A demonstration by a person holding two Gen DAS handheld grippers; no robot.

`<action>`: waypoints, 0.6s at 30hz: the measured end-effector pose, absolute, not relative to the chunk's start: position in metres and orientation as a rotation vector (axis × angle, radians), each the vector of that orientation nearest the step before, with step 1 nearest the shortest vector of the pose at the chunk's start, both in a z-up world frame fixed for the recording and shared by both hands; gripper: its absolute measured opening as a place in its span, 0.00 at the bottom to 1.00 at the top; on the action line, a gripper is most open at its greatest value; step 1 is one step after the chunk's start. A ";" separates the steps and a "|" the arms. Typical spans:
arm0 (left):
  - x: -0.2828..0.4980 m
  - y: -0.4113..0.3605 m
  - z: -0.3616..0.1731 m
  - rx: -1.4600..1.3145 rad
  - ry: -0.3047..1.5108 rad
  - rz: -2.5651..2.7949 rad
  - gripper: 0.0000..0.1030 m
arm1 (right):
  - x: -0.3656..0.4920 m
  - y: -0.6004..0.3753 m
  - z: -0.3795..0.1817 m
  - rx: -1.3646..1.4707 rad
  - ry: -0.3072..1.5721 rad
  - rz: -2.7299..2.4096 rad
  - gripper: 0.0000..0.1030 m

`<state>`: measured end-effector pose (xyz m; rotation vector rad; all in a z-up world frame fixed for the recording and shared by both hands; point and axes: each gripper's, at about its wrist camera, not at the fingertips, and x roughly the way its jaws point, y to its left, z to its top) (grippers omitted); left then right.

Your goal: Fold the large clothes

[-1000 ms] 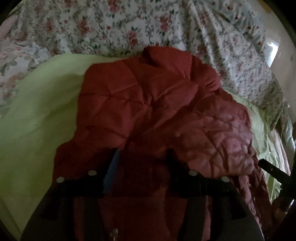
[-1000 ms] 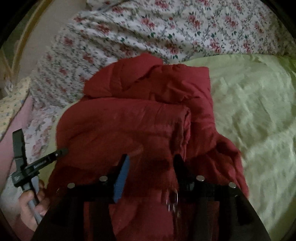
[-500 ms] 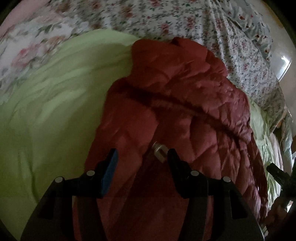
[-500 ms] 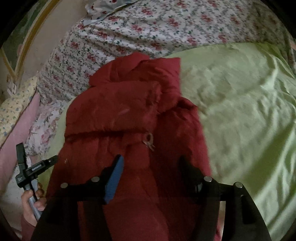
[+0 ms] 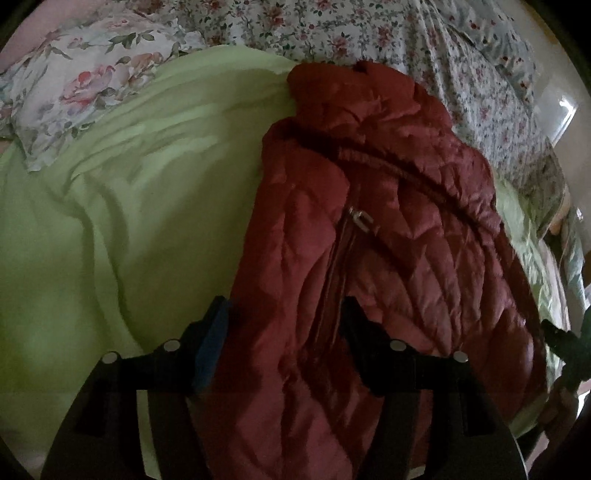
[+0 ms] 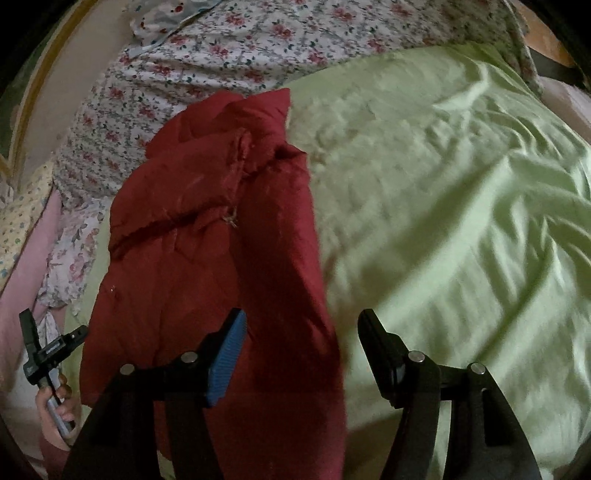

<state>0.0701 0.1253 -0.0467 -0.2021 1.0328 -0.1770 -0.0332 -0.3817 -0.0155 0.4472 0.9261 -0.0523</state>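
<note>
A red quilted jacket (image 5: 388,229) lies folded lengthwise on a green bed sheet (image 5: 122,229), its zipper pull (image 5: 360,218) showing on top. My left gripper (image 5: 284,317) is open just above the jacket's near end, with the fabric between and below its jaws. In the right wrist view the jacket (image 6: 221,251) lies left of centre. My right gripper (image 6: 303,332) is open over the jacket's right edge, where it meets the green sheet (image 6: 443,221). The left gripper (image 6: 48,350) and the hand that holds it show at the far left.
A floral quilt (image 5: 369,33) runs along the back of the bed. A floral pillow (image 5: 74,85) lies at the back left. The right gripper's tip (image 5: 561,339) shows at the right edge of the left wrist view.
Both grippers have let go of the jacket and drawn back. The jacket now lies flatter and narrower on the sheet, and the right gripper has shifted right over the sheet.
</note>
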 end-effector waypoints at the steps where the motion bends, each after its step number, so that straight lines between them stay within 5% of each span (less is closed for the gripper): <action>1: 0.068 0.127 -0.048 -0.201 1.038 -0.178 0.60 | -0.035 -0.382 -0.018 0.454 0.936 -0.051 0.63; 18: 0.036 0.128 -0.076 -0.222 1.116 -0.279 0.61 | -0.047 -0.358 -0.039 0.459 1.032 0.044 0.64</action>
